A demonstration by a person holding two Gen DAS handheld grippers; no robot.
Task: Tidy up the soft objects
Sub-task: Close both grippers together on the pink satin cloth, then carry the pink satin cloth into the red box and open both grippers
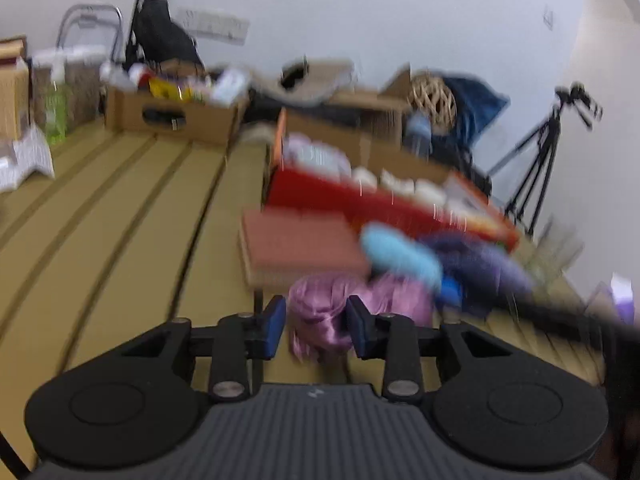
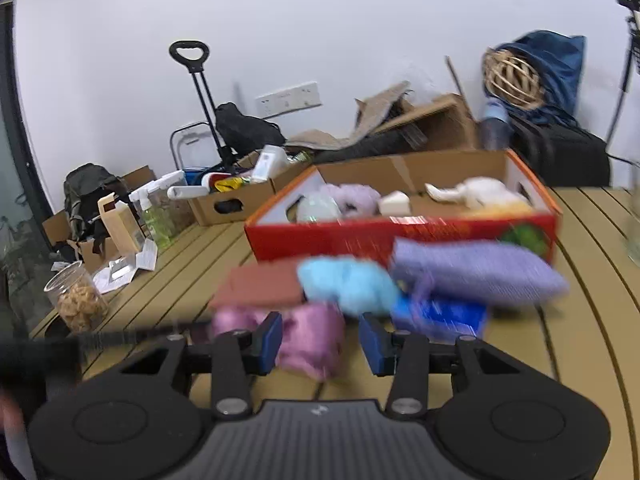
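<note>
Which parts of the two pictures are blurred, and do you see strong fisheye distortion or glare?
Left wrist view: motion blur nearly everywhere; the red box and pink cloth smear, while the left gripper is fairly sharp. Right wrist view: the background is clearer, but the light blue item and purple pouch are streaked. Both views: table slats curve and corners are dark; no strong glare.

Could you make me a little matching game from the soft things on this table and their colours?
Things:
1. shiny bundle nearest the tools
2. fluffy piece
3. knitted pouch
4. toy in the red box

Colours:
A. white
B. light blue
C. pink
D. lavender

Pairs: 1-C, 2-B, 3-D, 4-A
</note>
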